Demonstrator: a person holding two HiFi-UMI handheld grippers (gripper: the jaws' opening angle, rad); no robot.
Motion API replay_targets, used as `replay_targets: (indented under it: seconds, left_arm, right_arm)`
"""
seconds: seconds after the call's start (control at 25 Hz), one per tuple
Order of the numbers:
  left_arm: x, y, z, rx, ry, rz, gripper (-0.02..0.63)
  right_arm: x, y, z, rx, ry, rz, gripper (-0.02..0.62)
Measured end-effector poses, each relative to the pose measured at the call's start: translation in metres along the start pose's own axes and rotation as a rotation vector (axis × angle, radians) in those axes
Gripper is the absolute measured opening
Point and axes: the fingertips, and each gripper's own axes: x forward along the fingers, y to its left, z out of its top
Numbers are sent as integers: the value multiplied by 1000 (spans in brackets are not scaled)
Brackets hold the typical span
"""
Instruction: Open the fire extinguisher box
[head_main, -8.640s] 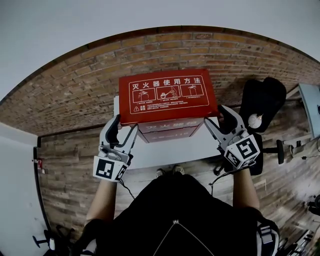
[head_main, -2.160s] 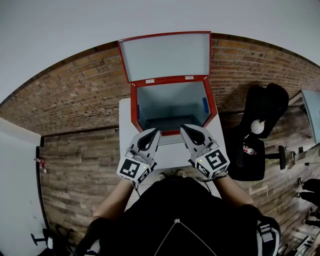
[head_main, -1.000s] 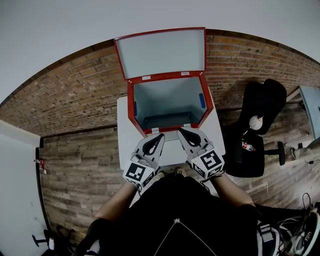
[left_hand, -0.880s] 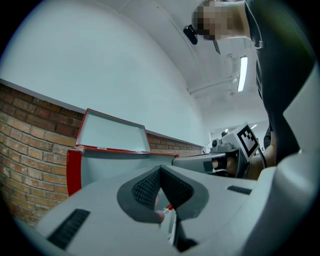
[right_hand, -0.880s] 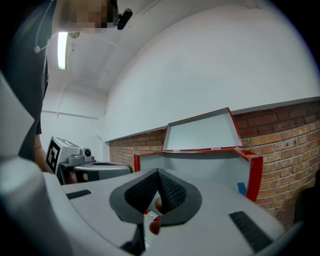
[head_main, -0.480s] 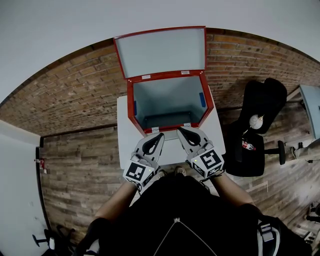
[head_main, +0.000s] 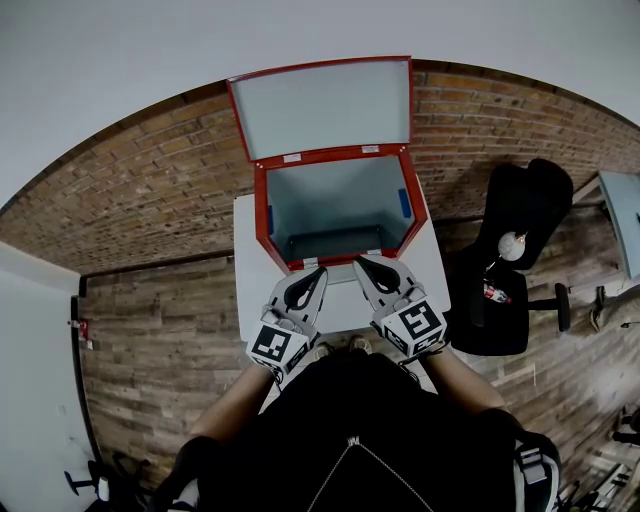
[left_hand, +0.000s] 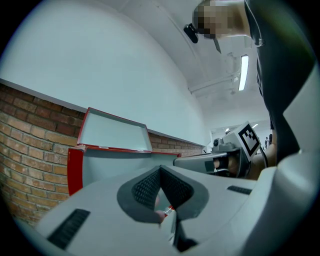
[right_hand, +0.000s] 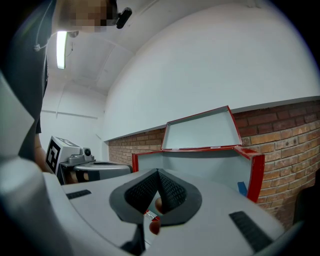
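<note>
The red fire extinguisher box (head_main: 263, 225) stands on a white table (head_main: 250, 290) against the brick wall, and its pale grey inside looks empty. Its lid (head_main: 322, 105) is swung up and leans back against the wall. In the left gripper view the box (left_hand: 75, 167) and lid (left_hand: 112, 132) lie straight ahead; the right gripper view shows the box (right_hand: 257, 170) and lid (right_hand: 202, 131) too. My left gripper (head_main: 318, 275) and right gripper (head_main: 362, 265) are both shut and empty. They rest side by side just in front of the box's front edge.
A black office chair (head_main: 515, 255) stands to the right of the table, and a light desk corner (head_main: 625, 215) shows at the far right. The floor (head_main: 150, 330) is wood plank. The brick wall (head_main: 130, 190) runs behind the box.
Nothing has visibly moved in the last second. Far earlier the box was closed, with a gripper at each side of it; now the lid is up and both grippers are at the box's front.
</note>
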Motion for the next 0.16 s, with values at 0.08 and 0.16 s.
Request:
replay_targets:
  seconds: [0.08, 0.16]
  left_arm:
    - [0, 1, -1, 4, -1, 1, 49]
    - [0, 2, -3, 9, 3, 2, 49]
  right_arm:
    - [0, -1, -1, 2, 0, -2, 19]
    - [0, -1, -2, 4, -1, -5, 19]
